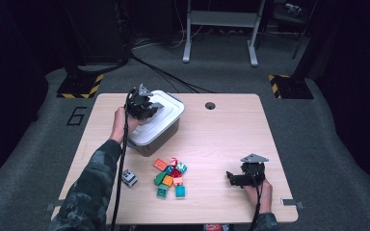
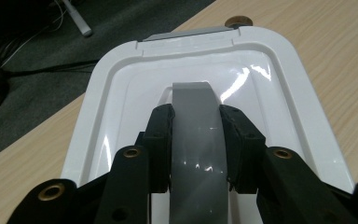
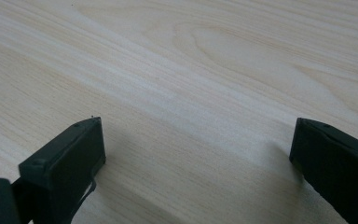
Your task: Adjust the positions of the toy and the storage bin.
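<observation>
Pale wooden table [image 1: 221, 134] in a dark room, left claw [image 2: 196, 140] clamped on the lid's grey handle [image 2: 196, 121], right claw [image 3: 196, 154] agape.

- Left gripper [image 1: 147, 108] sits up around 10 o'clock on the table, jaws clamped tight on a grey handle [image 2: 196, 140], forearm reaching in from the lower left.
- Right gripper [image 1: 243, 177] is parked low at about 4 o'clock, jaws spread wide with nothing between them, hand behind it.

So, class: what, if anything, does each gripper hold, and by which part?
The left gripper grips the white lid by its grey handle; the right gripper is open, holding nothing.
</observation>
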